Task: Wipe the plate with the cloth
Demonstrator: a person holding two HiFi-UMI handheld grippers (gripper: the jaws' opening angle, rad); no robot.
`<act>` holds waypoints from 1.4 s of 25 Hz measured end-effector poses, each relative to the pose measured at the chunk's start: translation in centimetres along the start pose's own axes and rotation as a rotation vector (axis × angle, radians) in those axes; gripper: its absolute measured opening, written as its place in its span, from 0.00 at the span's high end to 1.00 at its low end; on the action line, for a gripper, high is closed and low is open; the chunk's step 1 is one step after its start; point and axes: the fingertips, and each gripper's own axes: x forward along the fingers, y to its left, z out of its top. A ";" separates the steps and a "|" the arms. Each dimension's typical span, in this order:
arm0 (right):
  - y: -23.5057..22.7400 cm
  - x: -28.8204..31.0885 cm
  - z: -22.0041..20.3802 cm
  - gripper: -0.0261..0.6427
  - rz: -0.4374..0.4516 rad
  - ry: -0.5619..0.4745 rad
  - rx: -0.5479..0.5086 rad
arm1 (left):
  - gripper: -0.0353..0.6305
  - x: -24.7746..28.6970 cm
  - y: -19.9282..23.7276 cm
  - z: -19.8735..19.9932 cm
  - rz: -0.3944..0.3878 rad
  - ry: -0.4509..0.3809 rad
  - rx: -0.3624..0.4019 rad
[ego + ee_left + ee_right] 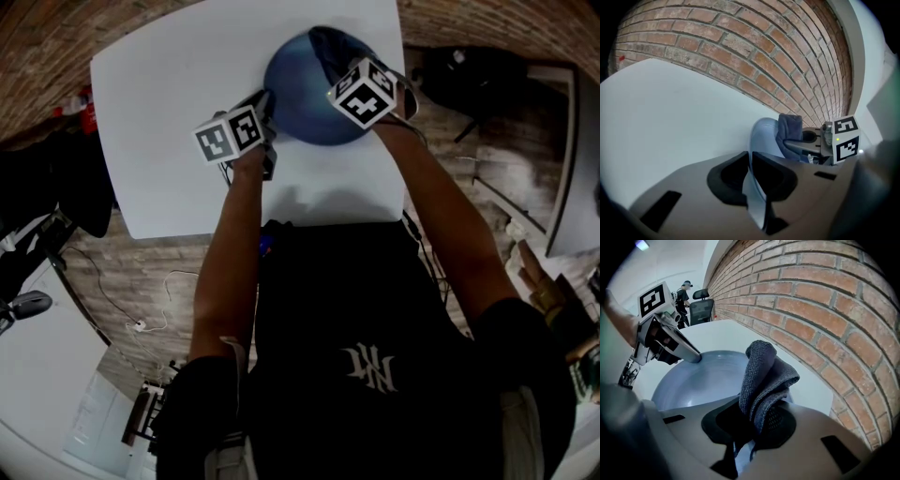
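**Q:** What carries the scene?

**A:** A white tabletop. The blue plate lies near its far edge, by the brick wall.

**Q:** And the tools?

**A:** Left tool: jaws closed on the plate's left rim, steadying it. Right tool: jaws closed on a folded dark cloth (the fold stands up past the jaws), over the plate's far-right part.

**Q:** Which way does the work lie?

**A:** From the cloth, the plate's open face spreads leftward, toward the left tool. The right hand, which bears the cloth, is the nearer to that face. Whether the cloth touches the plate cannot be told. The likely next stroke is a sweep to the left across the face, stopping short of the clamped rim.
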 end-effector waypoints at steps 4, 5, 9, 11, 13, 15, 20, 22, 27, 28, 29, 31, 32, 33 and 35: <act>-1.1 -0.5 -1.2 0.85 -0.034 0.015 0.029 | 0.90 -0.1 0.1 -0.1 0.002 0.000 0.003; -1.4 -0.7 -1.4 0.85 -0.043 0.023 0.025 | 0.90 -0.1 0.1 -0.1 0.002 -0.001 0.003; -2.8 -1.2 -2.9 0.85 -0.082 0.053 0.015 | 0.90 -0.1 0.1 -0.1 0.006 0.001 0.008; -3.2 -1.5 -3.2 0.85 -0.086 0.053 0.019 | 0.90 -0.1 0.1 -0.1 0.007 0.000 0.010; -3.3 -1.6 -3.0 0.85 -0.083 0.057 0.005 | 0.90 -0.1 0.1 0.0 0.010 -0.002 0.006; -3.2 -1.5 -2.9 0.85 -0.082 0.051 0.028 | 0.90 -0.1 0.1 0.0 0.014 -0.002 0.006; -2.0 -2.7 0.6 0.85 -0.036 -0.101 0.110 | 0.90 -0.2 0.2 -0.1 0.023 0.011 0.014; -0.8 -3.2 2.4 0.85 0.007 -0.160 0.157 | 0.90 -0.2 0.1 0.0 0.022 0.013 0.010; 5.1 -2.9 6.6 0.85 0.258 -0.280 0.323 | 0.90 -0.3 0.0 -0.1 0.020 0.015 0.004; 6.2 -2.5 7.1 0.85 0.292 -0.282 0.336 | 0.90 -0.3 0.1 -0.1 0.020 0.015 0.004; 7.1 -2.0 7.3 0.85 0.311 -0.274 0.339 | 0.90 -0.2 0.1 0.0 0.021 0.015 0.004; 8.5 -0.9 7.1 0.85 0.334 -0.242 0.335 | 0.90 -0.2 0.1 0.0 0.023 0.011 0.003; 9.0 -0.3 6.7 0.85 0.343 -0.224 0.333 | 0.90 -0.2 0.1 0.0 0.025 0.010 0.002; 9.5 0.2 6.4 0.85 0.347 -0.209 0.327 | 0.90 -0.2 0.1 0.0 0.026 0.010 0.001; 10.1 0.9 5.9 0.85 0.342 -0.184 0.304 | 0.90 -0.1 0.0 0.0 0.025 0.011 -0.001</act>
